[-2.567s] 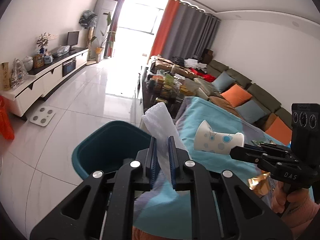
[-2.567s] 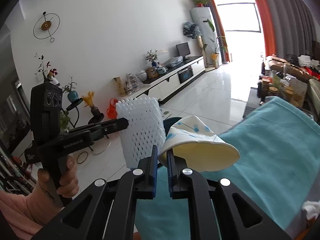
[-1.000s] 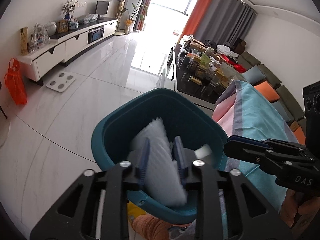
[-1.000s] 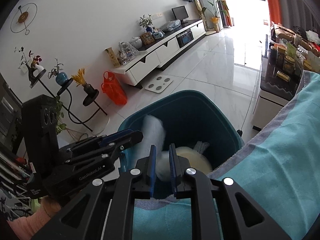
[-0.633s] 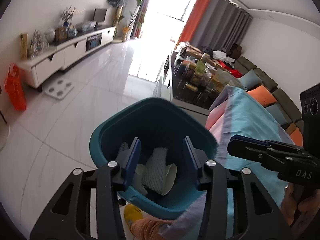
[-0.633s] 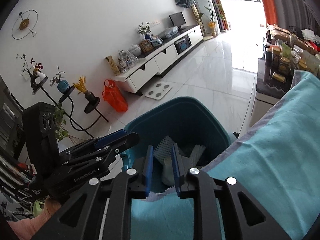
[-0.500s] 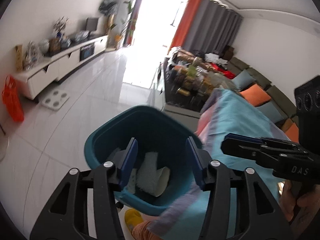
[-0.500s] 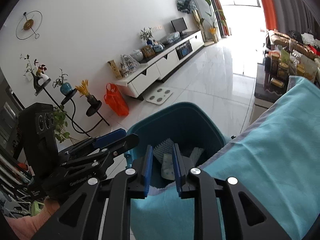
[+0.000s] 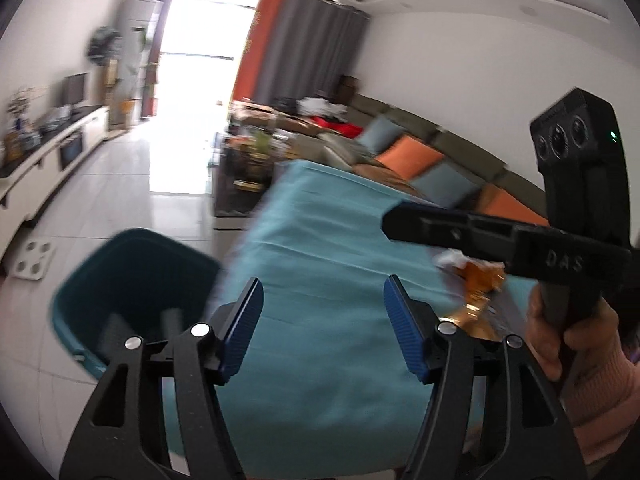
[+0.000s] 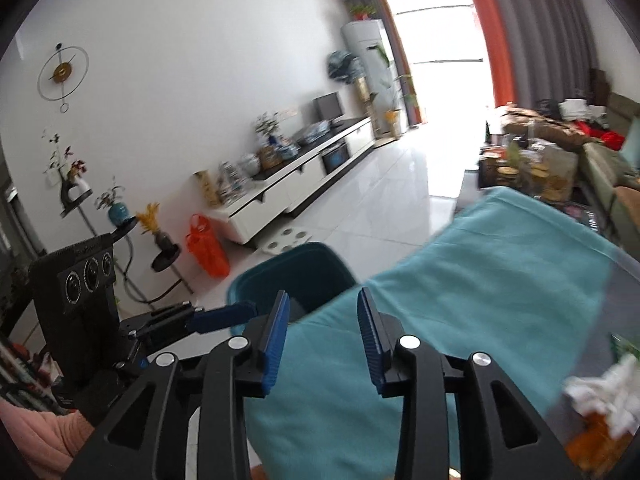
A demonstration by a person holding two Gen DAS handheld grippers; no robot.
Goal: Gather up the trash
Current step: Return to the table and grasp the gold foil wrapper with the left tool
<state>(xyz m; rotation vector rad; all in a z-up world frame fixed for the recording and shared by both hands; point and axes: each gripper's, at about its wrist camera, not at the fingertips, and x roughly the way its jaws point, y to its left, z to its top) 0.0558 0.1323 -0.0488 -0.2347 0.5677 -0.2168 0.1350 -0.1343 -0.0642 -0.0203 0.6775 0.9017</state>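
— Right, from the left wrist view first: our left tongs (image 9: 322,326) are empty and spreading wider, nothing but the teal cloth of the worktop (image 9: 320,248) between the blue pads. The teal bin (image 9: 132,276) sits on the floor just off the cloth's edge, below and to the left.

— And what's left to collect?

— A gold, crinkly wrapper (image 9: 478,292) lies on the cloth near the right tongs (image 9: 390,224), partly hidden under them, with something white at its top edge. We'd judge it very light, thin and slick; it should crumple rather than resist, so we'd pinch a raised fold, not a flat face.

— Now the right wrist view?

— Our right tongs (image 10: 322,336) are partly open and widening, also holding nothing, poised over the cloth with the bin (image 10: 288,276) just beyond their tips. The left tongs (image 10: 224,316) reach in from the lower left, toward the bin's rim.

— And the trash there?

— At the lower right, blurred, a crumpled white tissue (image 10: 600,392) rests against an orange-gold piece (image 10: 592,444) on the worktop, touching it. The tissue looks soft and weightless: we'd take it by the bulk of the wad, since a loose corner might tear or slip away.

— Fragile?

— Hardly; the risk, we think, is dragging the cloth along with it.
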